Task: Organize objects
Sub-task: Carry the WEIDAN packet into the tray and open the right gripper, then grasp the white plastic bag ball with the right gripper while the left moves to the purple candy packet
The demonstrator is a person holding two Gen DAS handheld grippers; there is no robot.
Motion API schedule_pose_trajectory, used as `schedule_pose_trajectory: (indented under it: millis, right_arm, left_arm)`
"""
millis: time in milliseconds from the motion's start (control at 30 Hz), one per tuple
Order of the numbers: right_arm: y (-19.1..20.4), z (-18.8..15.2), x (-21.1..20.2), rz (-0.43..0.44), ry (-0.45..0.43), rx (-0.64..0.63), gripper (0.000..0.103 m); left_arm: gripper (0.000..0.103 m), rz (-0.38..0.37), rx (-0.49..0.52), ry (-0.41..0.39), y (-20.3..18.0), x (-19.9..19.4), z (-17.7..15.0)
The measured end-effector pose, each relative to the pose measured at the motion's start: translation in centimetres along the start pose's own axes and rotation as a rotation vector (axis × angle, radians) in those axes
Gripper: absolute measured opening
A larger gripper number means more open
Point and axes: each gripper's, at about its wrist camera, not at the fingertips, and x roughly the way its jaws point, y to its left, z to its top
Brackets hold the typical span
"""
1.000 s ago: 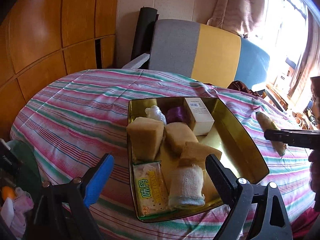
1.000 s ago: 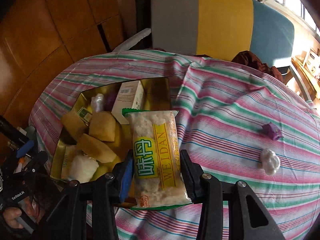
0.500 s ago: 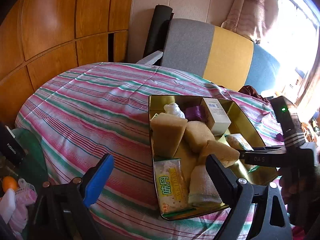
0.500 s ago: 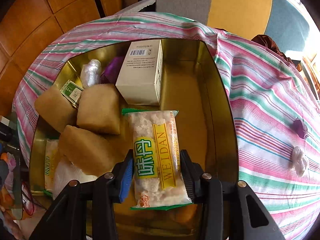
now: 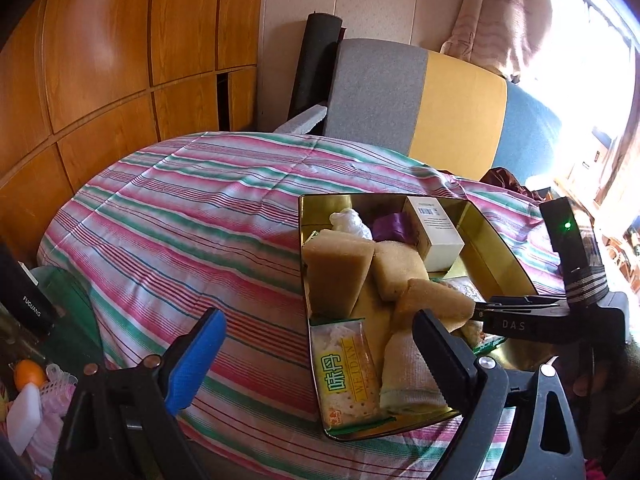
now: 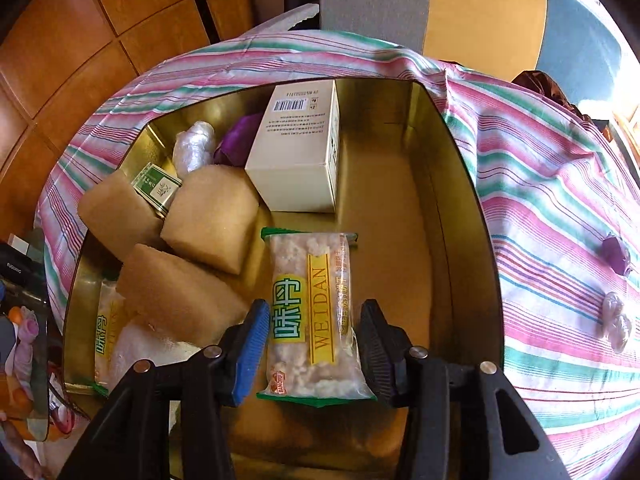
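The left gripper [image 5: 316, 354] hung with its jaws spread wide and nothing between them, while the right gripper [image 6: 314, 344] pointed steeply downward, its jaws having just been opening, a cracker packet [image 6: 312, 312] lying between them with small gaps.

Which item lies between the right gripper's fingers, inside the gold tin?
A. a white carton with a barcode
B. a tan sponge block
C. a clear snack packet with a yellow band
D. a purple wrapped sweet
C: in the right wrist view the snack packet lies between the right gripper fingers, over the gold tin floor.
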Motion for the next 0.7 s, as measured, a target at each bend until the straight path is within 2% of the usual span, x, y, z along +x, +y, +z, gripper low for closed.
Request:
schedule_pose_trajectory:
  millis: [300,533,700]
  right_arm:
    - [-0.9,0.1,-3.3,-0.003,-0.085,0.033,0.048]
    - [-4.4,-1.0,-6.0,-0.013,-0.137,0.104,0.048]
    - [-8.4,-2.1,-7.5,-0.043,-0.163,0.168,0.048]
  left_arm:
    - [0.095,-0.009,0.034,-0.003,-1.3,-0.5,0.1]
    - [0.095,-0.017,0.072,-0.008,-2.7,-1.0,0.3]
    - [0.095,-0.026,0.108,-0.008,-4.1,-1.1,0.4]
